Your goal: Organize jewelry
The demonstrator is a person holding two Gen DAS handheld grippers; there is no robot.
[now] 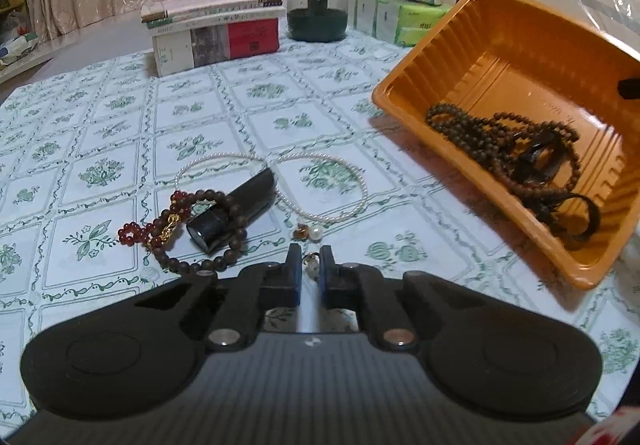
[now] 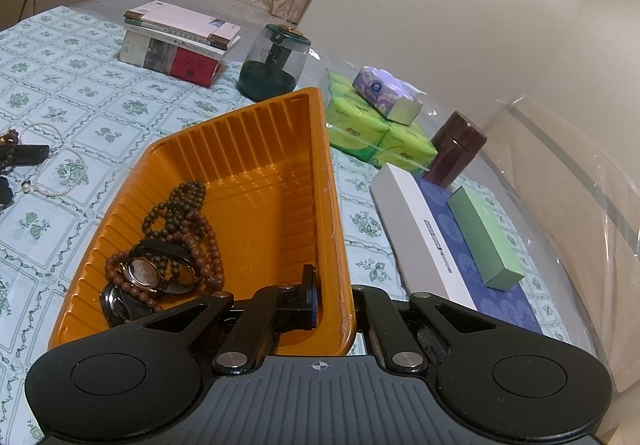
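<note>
My left gripper (image 1: 311, 259) rests low on the tablecloth, its jaws nearly together on a small gold-and-pearl piece (image 1: 312, 264). Just beyond lie two loose beads (image 1: 309, 233) and a pearl necklace (image 1: 320, 185). To the left, a black tube (image 1: 232, 213) lies across a brown bead bracelet (image 1: 224, 245) and a red bead bracelet (image 1: 146, 233). My right gripper (image 2: 340, 301) is shut on the near rim of the orange tray (image 2: 256, 149), one finger (image 2: 306, 299) inside and the other hidden behind the wall. The tray (image 1: 500, 41) stands tilted and holds brown bead strings (image 2: 180, 213) and a wristwatch (image 2: 142, 273).
A stack of books (image 1: 212, 33), a glass jar with a green base (image 1: 318, 5) and tissue packs (image 1: 400, 13) line the far side. Right of the tray lie a brown canister (image 2: 456, 149), a white and blue box (image 2: 424, 241) with a green box (image 2: 484, 237) on it, and clear plastic film.
</note>
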